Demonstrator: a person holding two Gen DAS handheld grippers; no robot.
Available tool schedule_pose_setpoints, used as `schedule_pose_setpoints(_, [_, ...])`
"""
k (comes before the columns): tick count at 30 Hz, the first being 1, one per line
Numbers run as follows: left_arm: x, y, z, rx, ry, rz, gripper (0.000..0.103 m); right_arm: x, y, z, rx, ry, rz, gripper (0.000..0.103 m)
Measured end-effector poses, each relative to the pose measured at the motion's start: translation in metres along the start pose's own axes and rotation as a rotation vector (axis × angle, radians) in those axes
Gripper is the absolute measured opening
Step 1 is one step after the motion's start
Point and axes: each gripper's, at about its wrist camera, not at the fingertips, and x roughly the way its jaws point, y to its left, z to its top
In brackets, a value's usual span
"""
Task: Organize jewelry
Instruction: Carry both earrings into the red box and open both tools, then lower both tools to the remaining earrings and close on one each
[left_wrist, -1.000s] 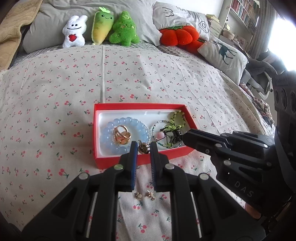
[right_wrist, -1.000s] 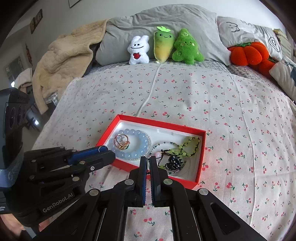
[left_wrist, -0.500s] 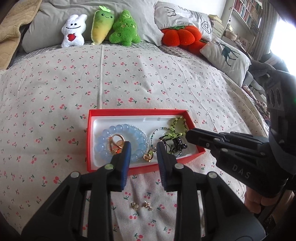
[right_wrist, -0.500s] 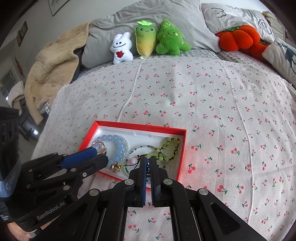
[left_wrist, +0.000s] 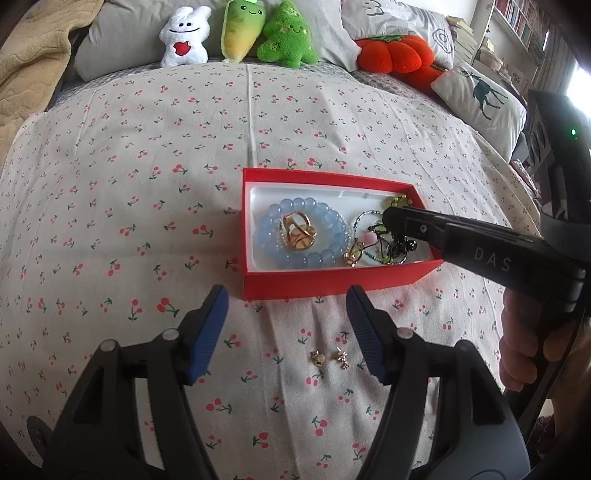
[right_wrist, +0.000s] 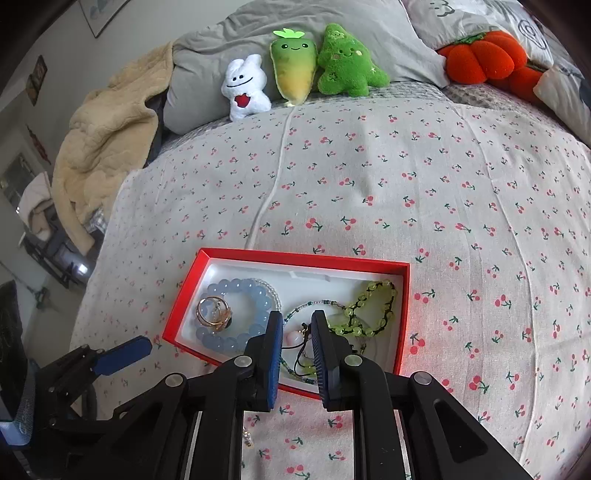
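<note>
A red jewelry box (left_wrist: 332, 282) (right_wrist: 404, 314) lies on the cherry-print bedspread. It holds a blue bead bracelet (left_wrist: 273, 218) (right_wrist: 236, 286), gold rings (left_wrist: 297, 232) (right_wrist: 214, 314), a small gold piece (left_wrist: 352, 254), a green bead bracelet (right_wrist: 369, 310) and dark beaded strands (left_wrist: 399, 247). Two small gold earrings (left_wrist: 330, 359) lie on the cloth in front of the box. My left gripper (left_wrist: 288, 306) is wide open and empty, just in front of the box. My right gripper (right_wrist: 297, 332) is partly open over the box's near side, above the strands.
Plush toys (right_wrist: 295, 74) and grey pillows (left_wrist: 122, 40) line the bed's far end. A red pumpkin plush (left_wrist: 391, 55) and a deer pillow (left_wrist: 480, 99) lie at the far right. A beige blanket (right_wrist: 103, 140) hangs at the left.
My left gripper opened wide and drew back from the box, leaving the small gold piece inside. My right gripper went from shut to partly open over the box.
</note>
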Motion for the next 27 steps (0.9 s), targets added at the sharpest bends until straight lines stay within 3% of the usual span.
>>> schedule_pose_setpoints(6, [0.001,0.002,-0.009,0.0,0.036,0.034,0.077,-0.013,0.011,-0.01,-0.077,-0.003,-0.025,0.019])
schedule_pose_setpoints(9, [0.001,0.003,-0.013,0.004,0.051,0.047,0.079,-0.022,0.016,-0.018,-0.106,-0.005,-0.024,0.026])
schedule_pose_setpoints(10, [0.0,0.003,-0.015,0.005,0.053,0.05,0.08,-0.024,0.017,-0.022,-0.112,-0.005,-0.024,0.036])
schedule_pose_setpoints(11, [-0.001,0.003,-0.017,0.005,0.055,0.053,0.08,-0.027,0.018,-0.025,-0.118,-0.009,-0.024,0.054])
schedule_pose_setpoints(13, [-0.002,0.004,-0.022,0.006,0.061,0.054,0.081,-0.032,0.021,-0.033,-0.131,-0.026,-0.034,0.064])
schedule_pose_setpoints(27, [-0.007,0.004,-0.055,0.039,0.077,0.075,0.082,-0.031,0.018,-0.072,-0.132,0.035,-0.131,0.073])
